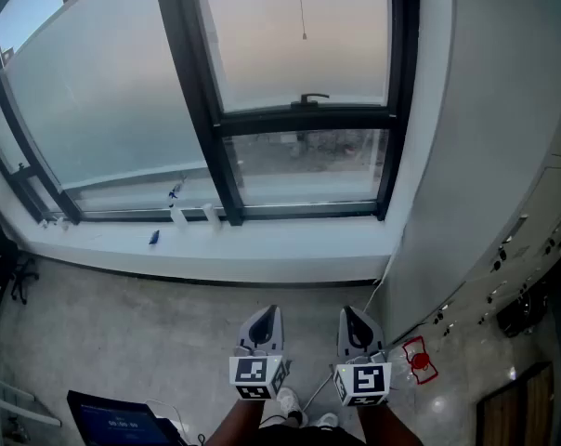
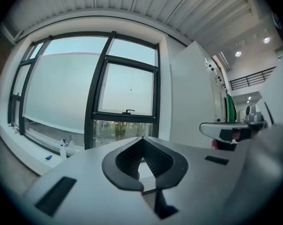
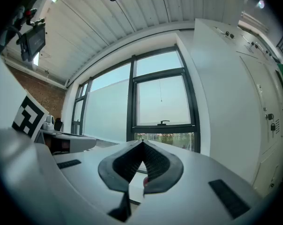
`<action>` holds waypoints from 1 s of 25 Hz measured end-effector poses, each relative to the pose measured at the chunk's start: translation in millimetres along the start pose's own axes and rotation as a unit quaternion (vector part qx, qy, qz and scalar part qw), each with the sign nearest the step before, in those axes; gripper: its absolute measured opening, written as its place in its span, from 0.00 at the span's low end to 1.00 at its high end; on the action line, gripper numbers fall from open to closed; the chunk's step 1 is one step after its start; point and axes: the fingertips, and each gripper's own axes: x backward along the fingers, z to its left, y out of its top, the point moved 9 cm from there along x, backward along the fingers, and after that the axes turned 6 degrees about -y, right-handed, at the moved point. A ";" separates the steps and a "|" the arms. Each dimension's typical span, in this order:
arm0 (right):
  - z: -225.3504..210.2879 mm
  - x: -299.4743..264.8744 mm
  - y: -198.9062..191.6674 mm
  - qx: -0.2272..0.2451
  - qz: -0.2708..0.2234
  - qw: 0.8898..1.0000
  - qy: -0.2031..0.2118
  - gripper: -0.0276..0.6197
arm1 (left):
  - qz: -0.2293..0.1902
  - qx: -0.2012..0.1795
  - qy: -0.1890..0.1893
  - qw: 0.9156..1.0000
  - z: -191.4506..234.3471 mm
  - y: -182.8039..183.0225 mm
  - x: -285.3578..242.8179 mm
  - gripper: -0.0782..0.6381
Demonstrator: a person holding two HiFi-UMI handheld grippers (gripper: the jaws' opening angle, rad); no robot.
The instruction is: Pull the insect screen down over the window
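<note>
Approach step: left claw [image 1: 262, 321] and right claw [image 1: 358, 325] closed, empty (window [image 1: 304, 119] well off); next, reach for the hanging cord [image 1: 302, 7].

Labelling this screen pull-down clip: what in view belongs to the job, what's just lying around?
Job: window, hanging cord, left gripper, right gripper, both shut, empty.
Lying about: bottles on the sill, blue item, monitor, red object.
</note>
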 end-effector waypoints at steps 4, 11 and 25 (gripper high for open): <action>1.6 6.1 -1.3 0.001 0.007 1.000 -0.006 0.05 | 0.009 -0.003 -0.001 1.000 -6.0 2.4 6.3 0.11; 0.2 7.9 -1.3 0.014 0.012 1.000 -0.009 0.05 | 0.011 -0.010 -0.009 1.000 -12.4 5.3 0.3 0.11; 8.1 -21.7 -6.9 0.006 0.022 1.000 -0.008 0.05 | 0.013 -0.013 -0.024 1.000 6.8 11.7 -18.9 0.11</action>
